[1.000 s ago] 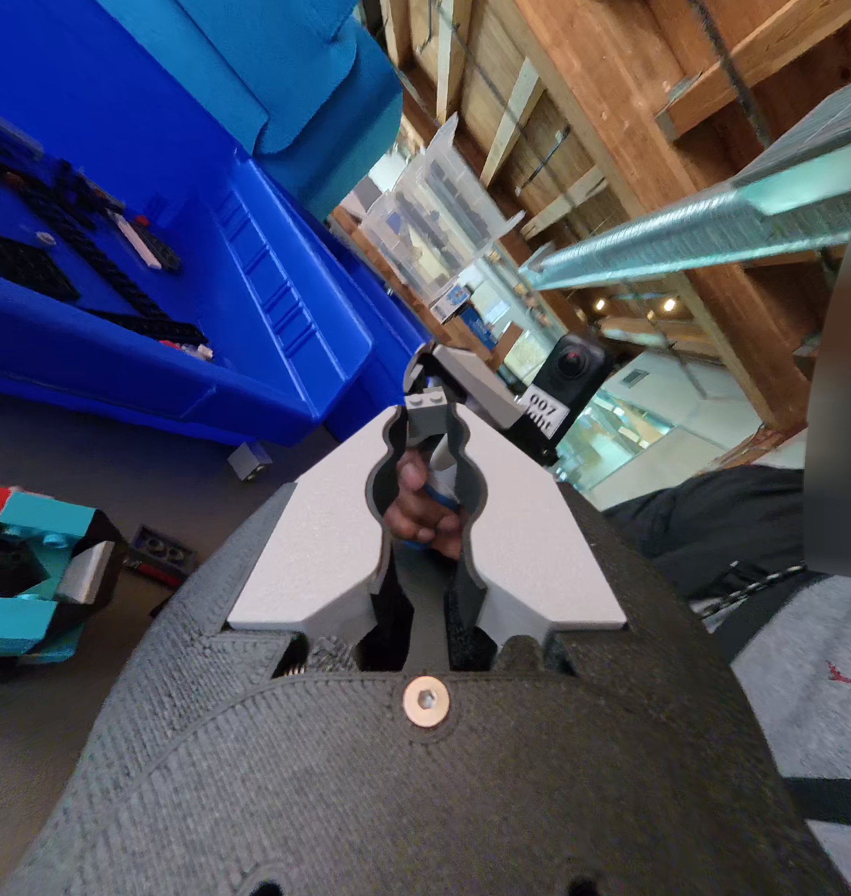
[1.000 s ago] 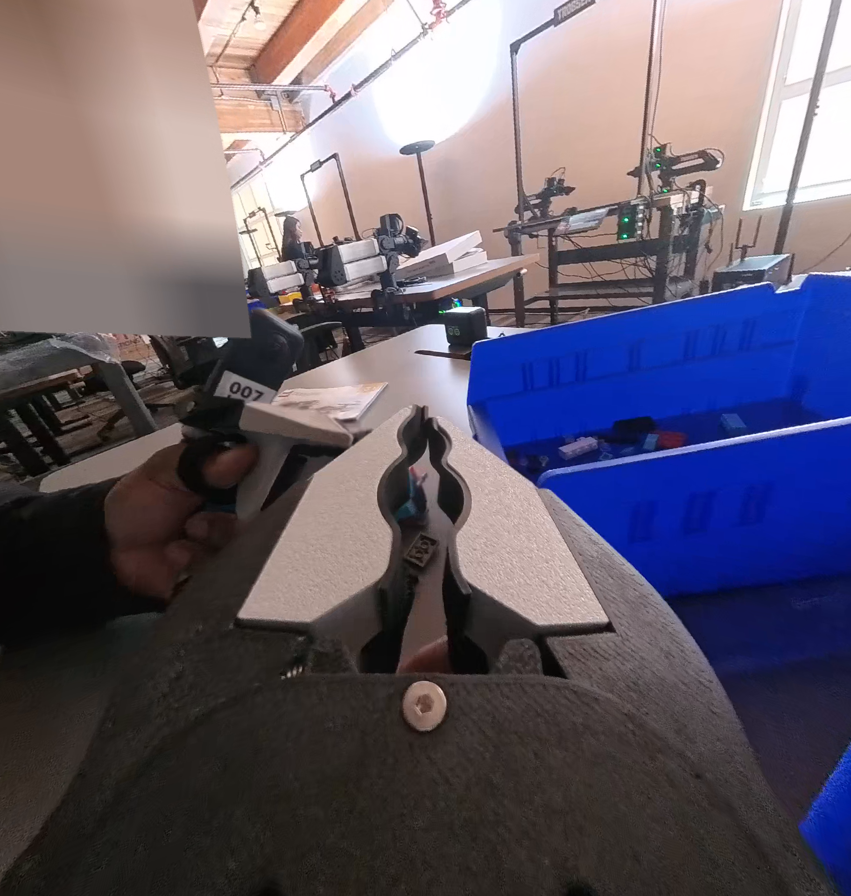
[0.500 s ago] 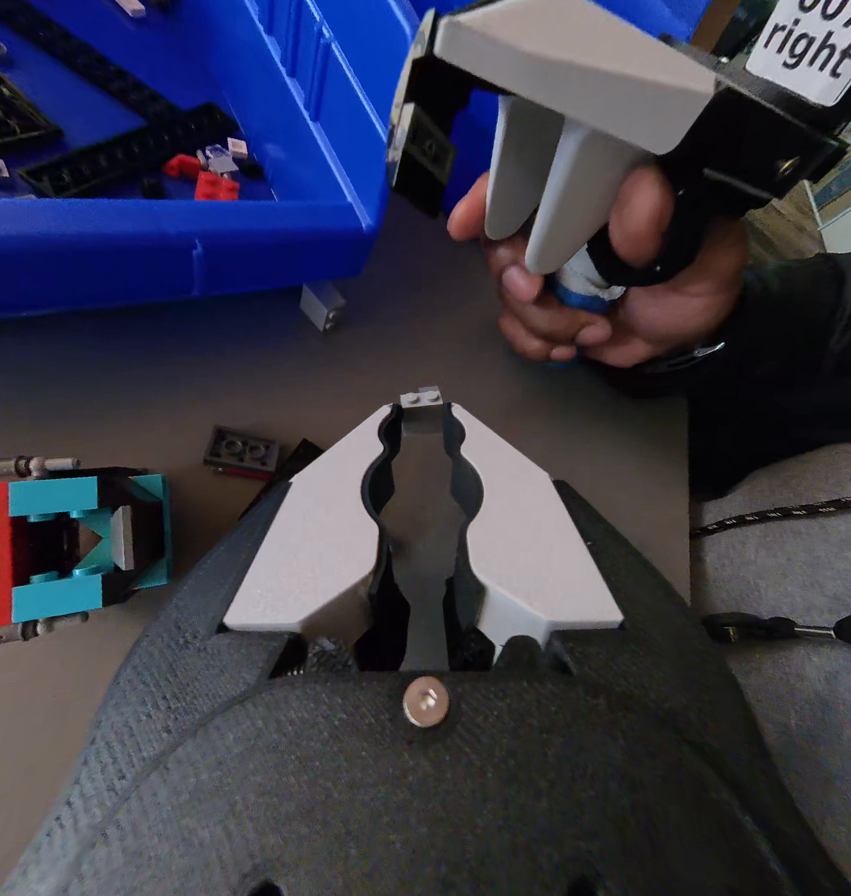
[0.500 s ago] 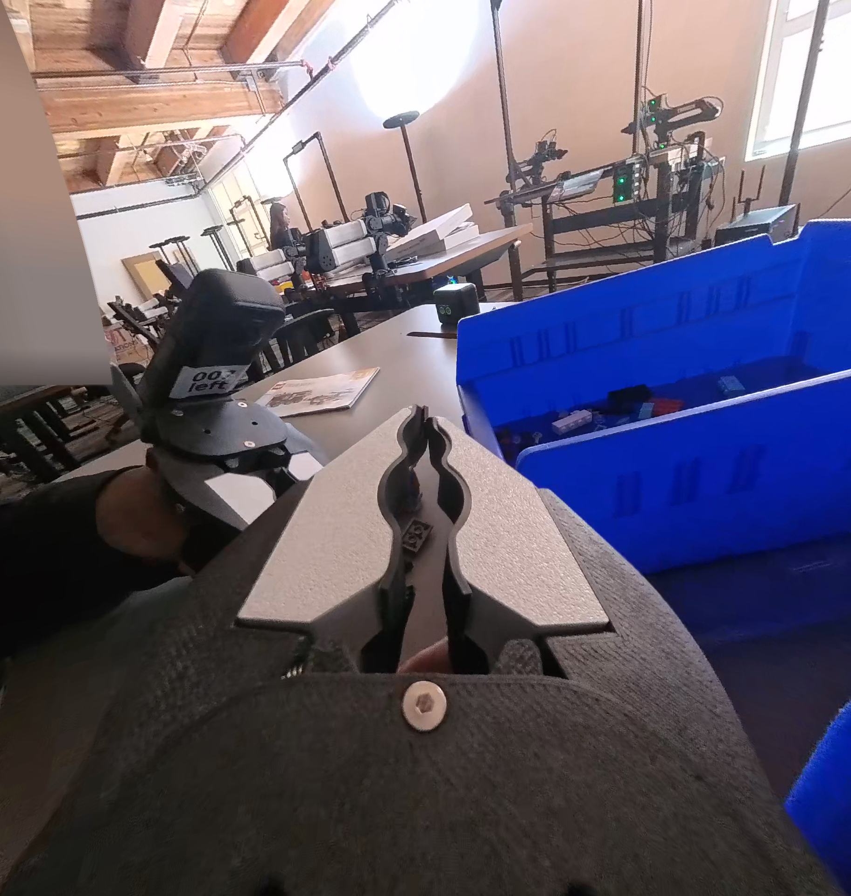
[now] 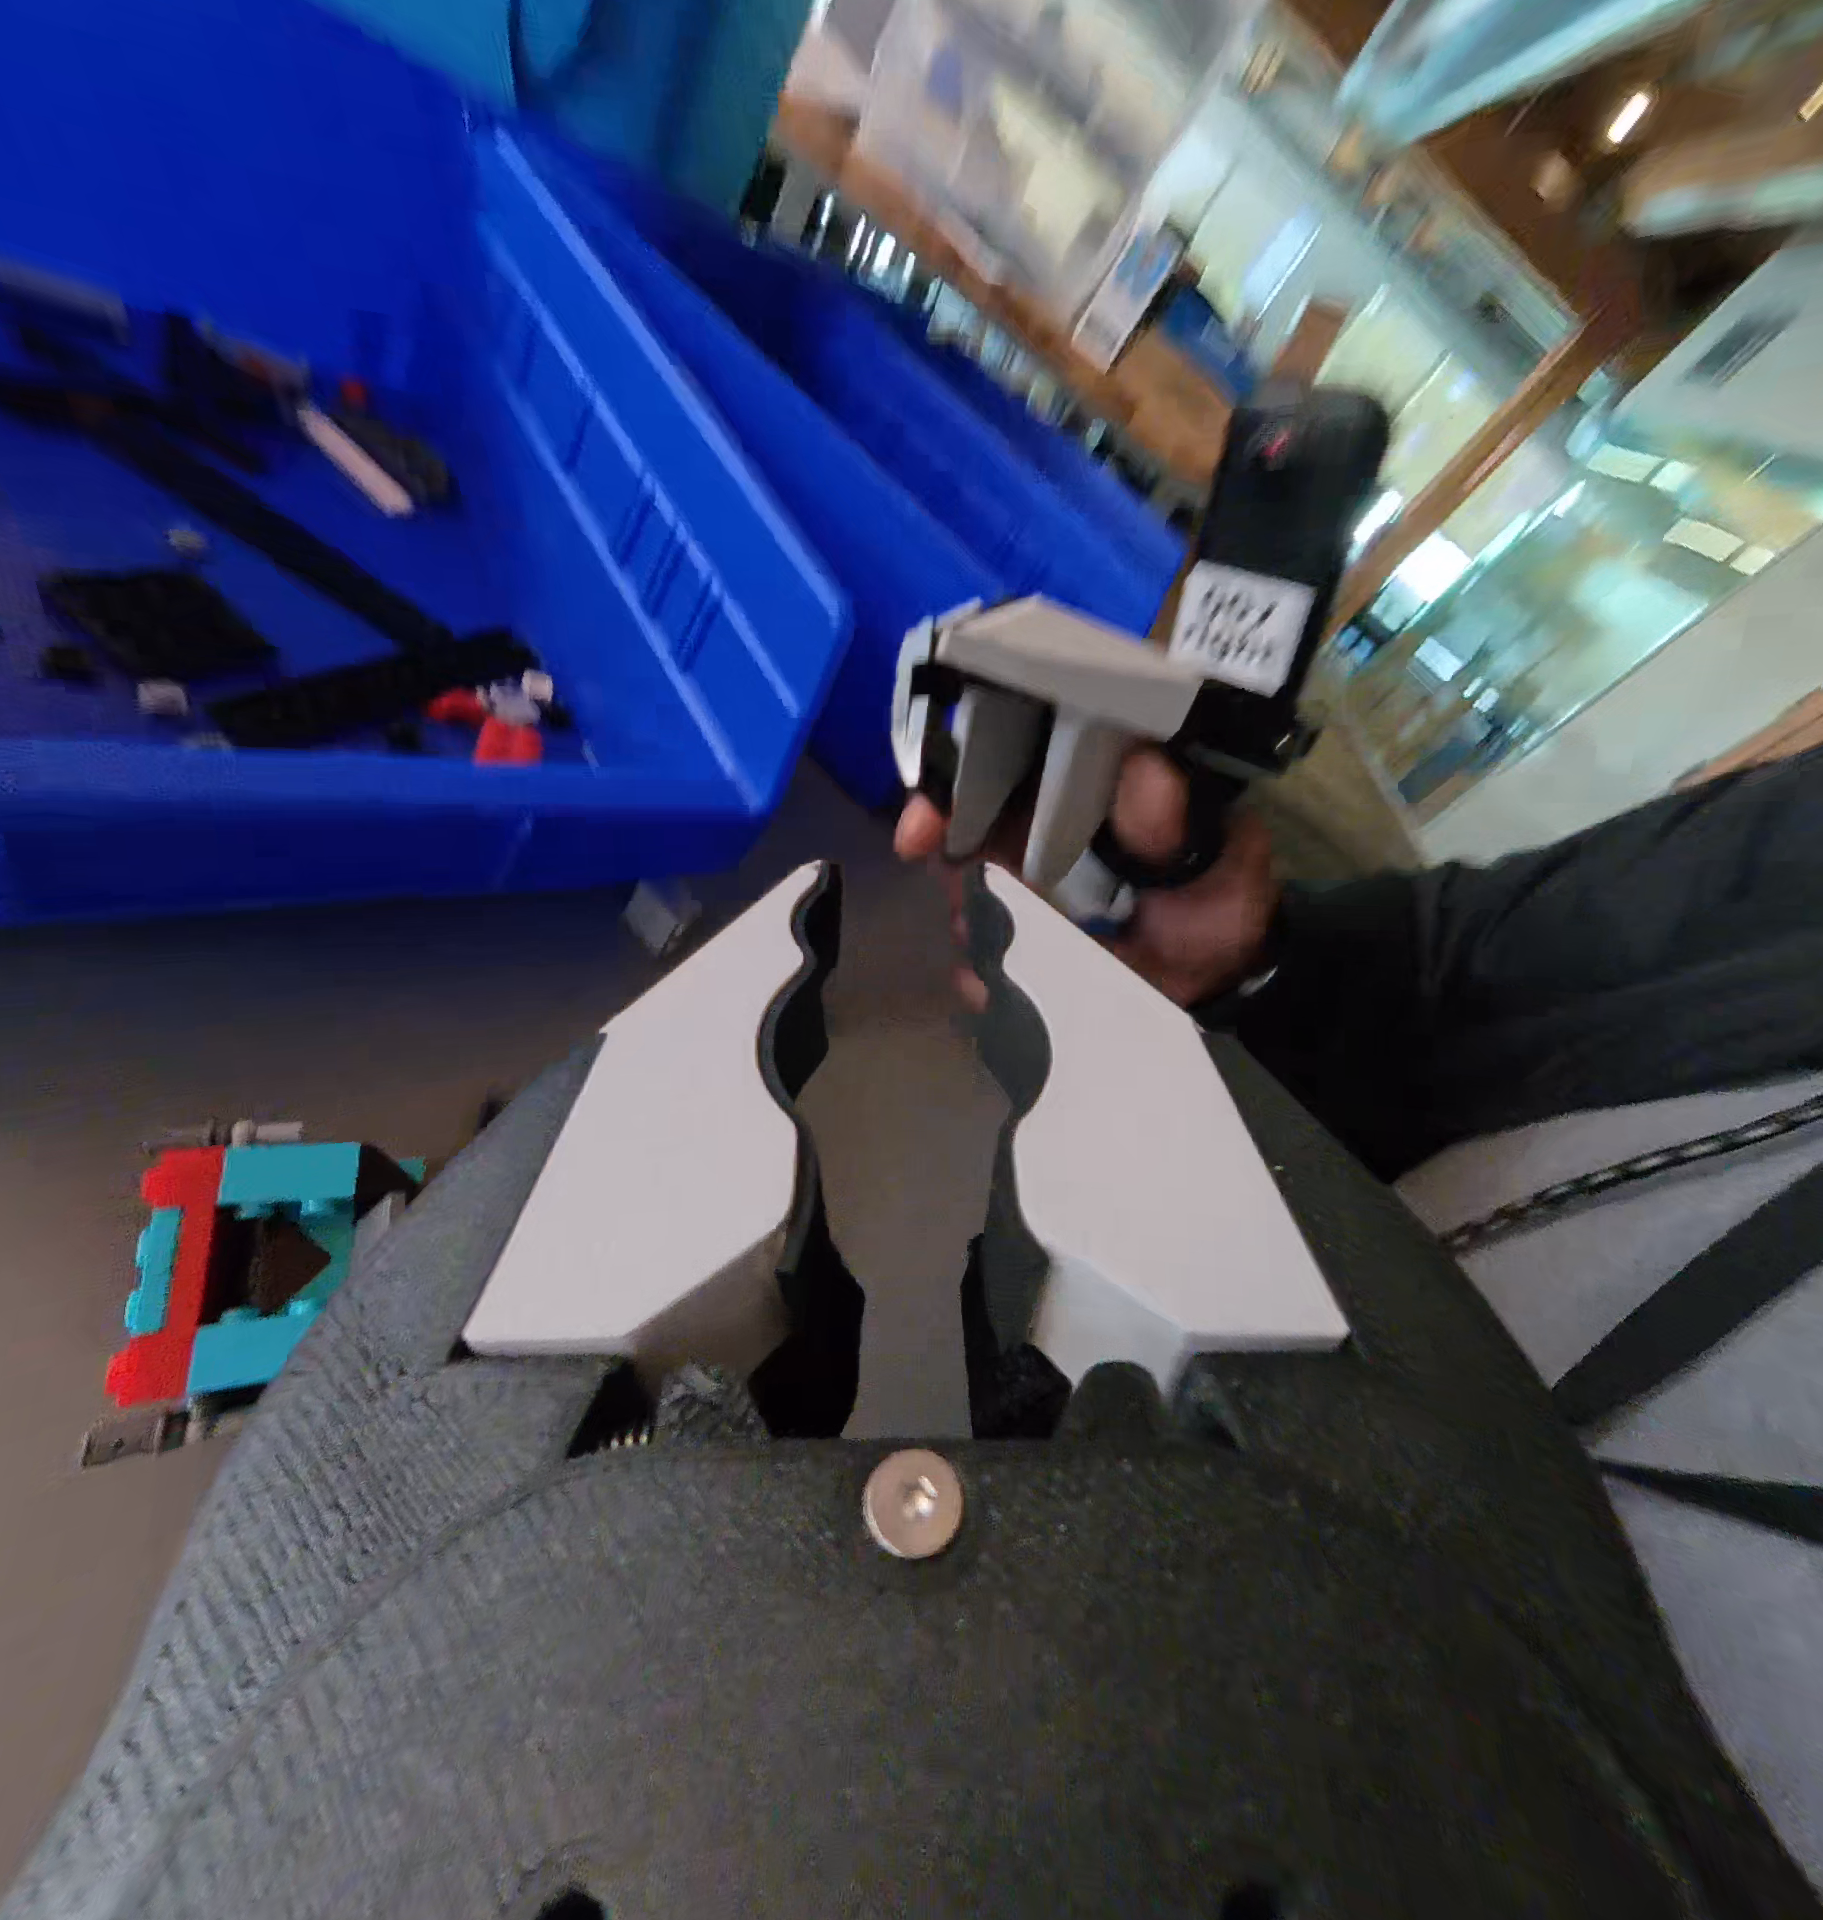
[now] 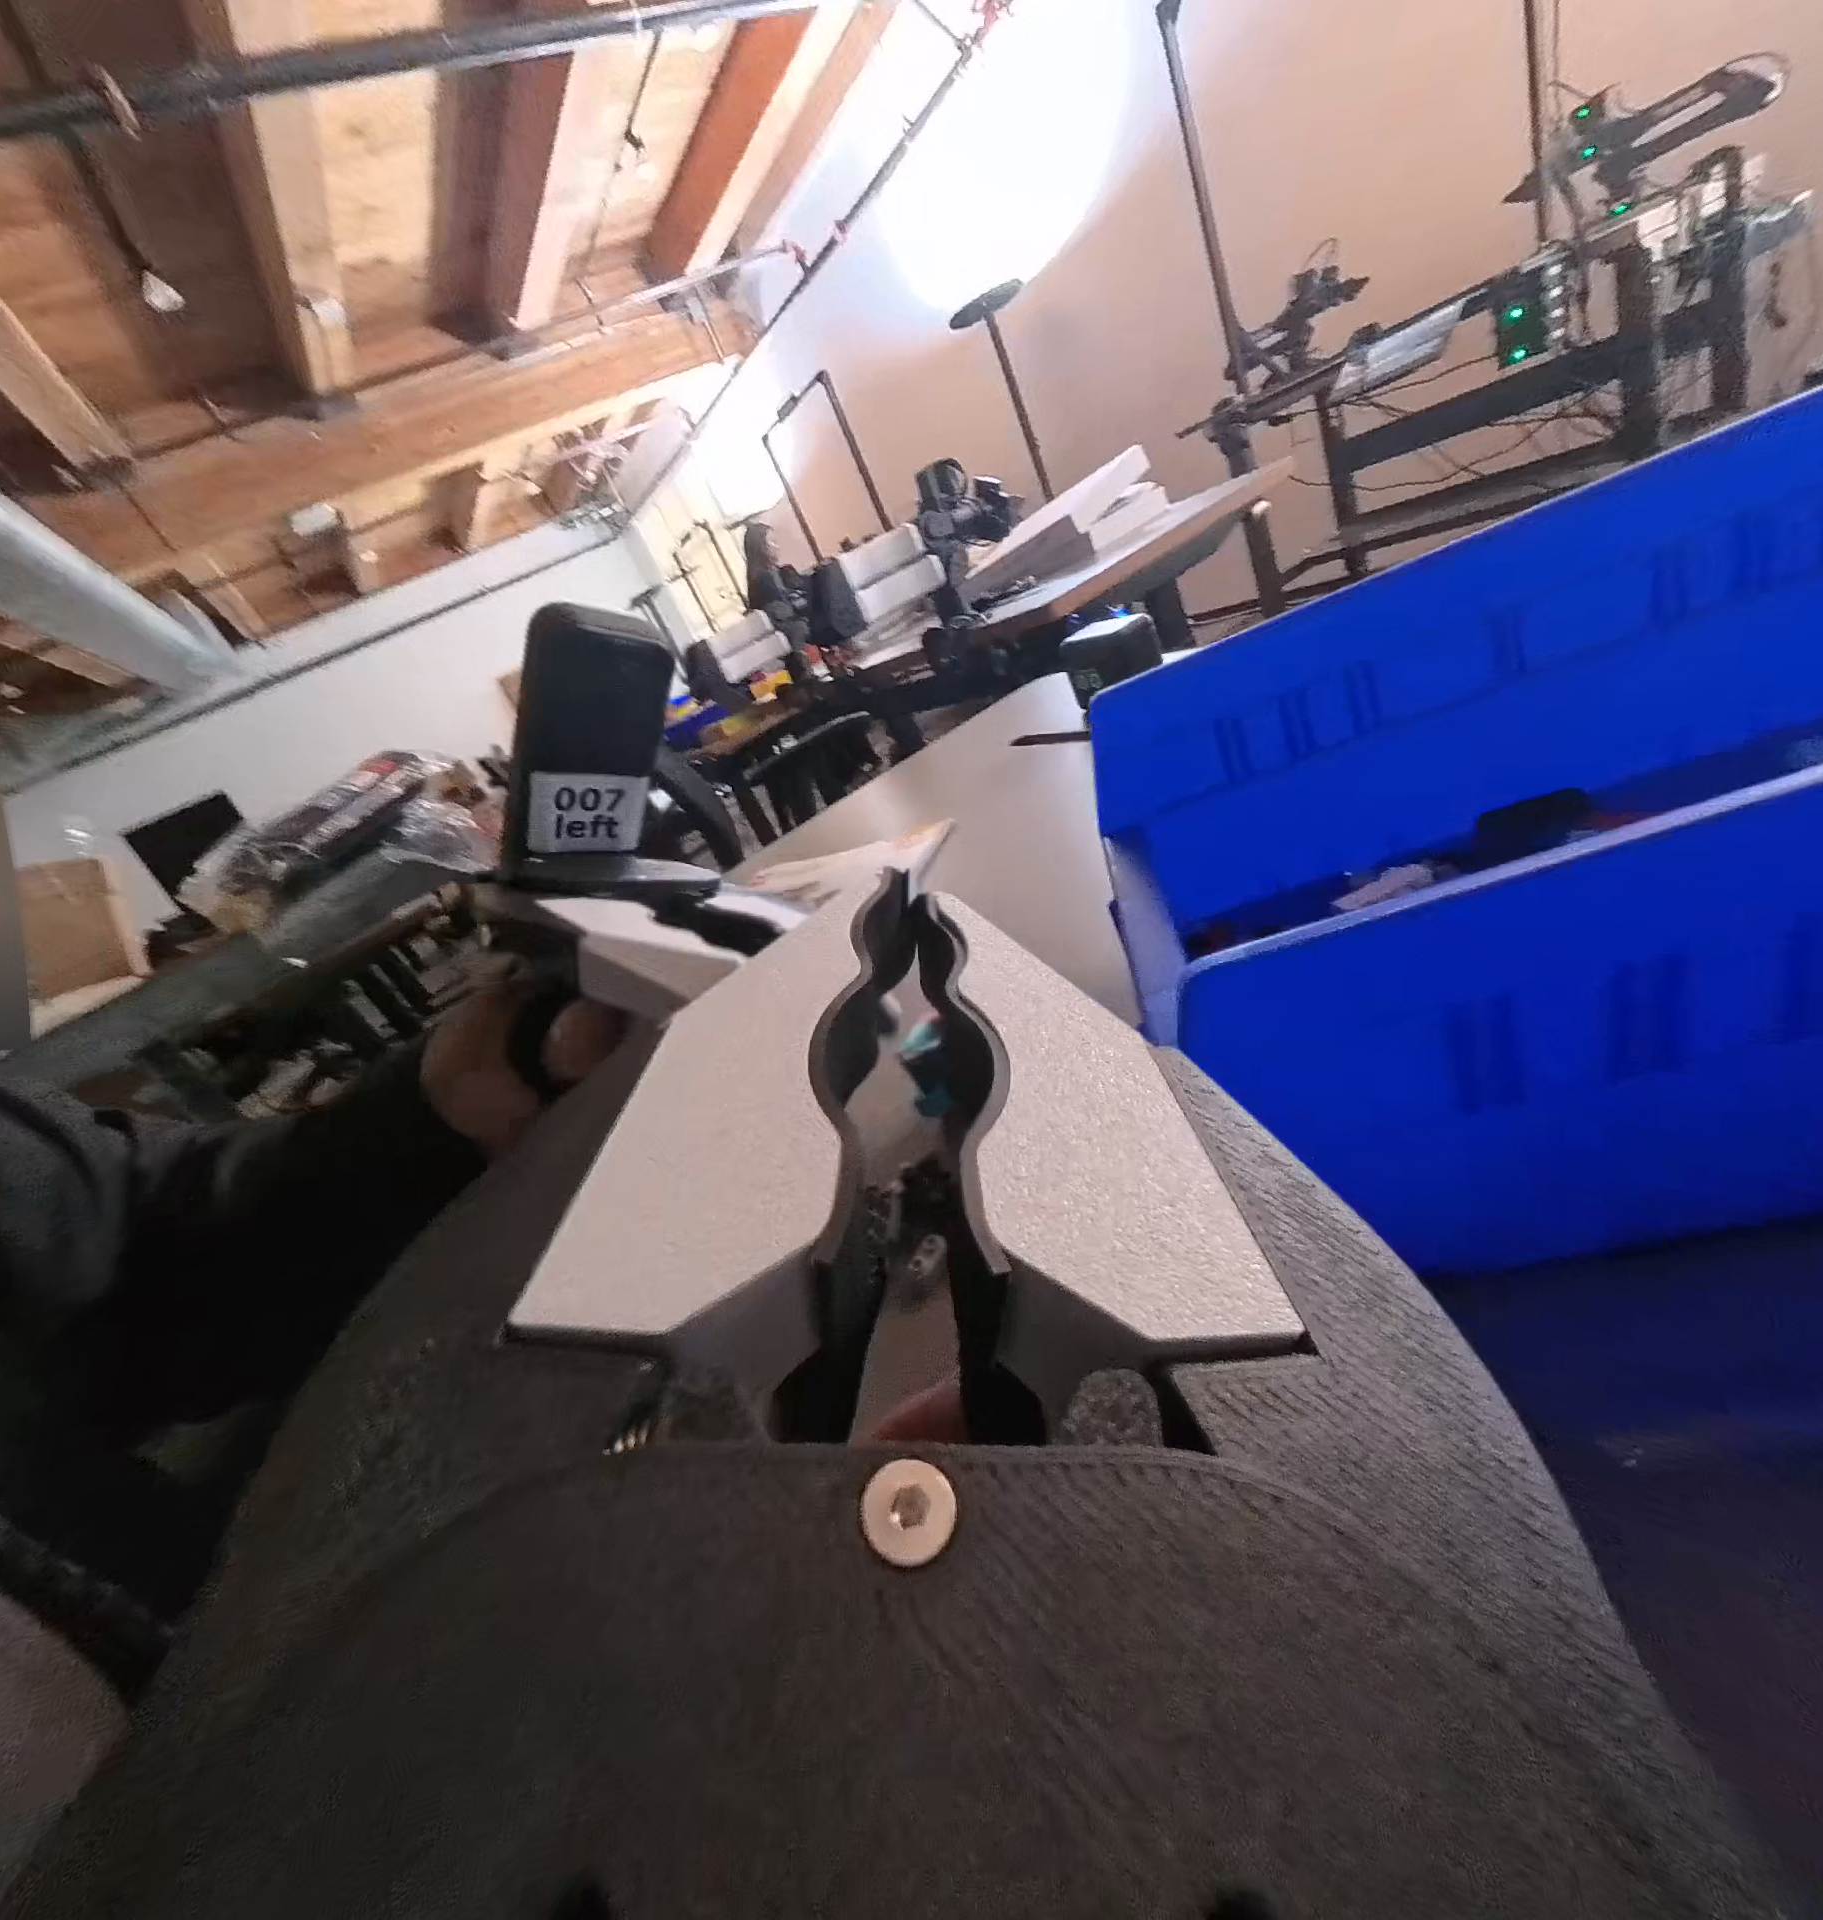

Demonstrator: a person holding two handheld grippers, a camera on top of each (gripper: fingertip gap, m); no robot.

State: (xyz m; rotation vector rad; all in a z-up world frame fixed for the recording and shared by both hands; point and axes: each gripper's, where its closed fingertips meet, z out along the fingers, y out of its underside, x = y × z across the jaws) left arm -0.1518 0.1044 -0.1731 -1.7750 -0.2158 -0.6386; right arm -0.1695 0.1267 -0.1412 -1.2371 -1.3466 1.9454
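**Left tongs spread and empty, right tongs pressed together beside the blue bins**

In the left wrist view we see, far left on the grey table, a red and teal brick build lying just beside our left tongs. Behind it stands a blue bin with black, red and grey pieces scattered inside. The left tongs are spread, nothing between them, over bare table. A small grey brick lies against the bin's front wall. To the right, a hand holds the right tongs in the air.

In the right wrist view, the right tongs are pressed together at the tips; whether they pinch anything we cannot tell. Blue bins stand to their right.
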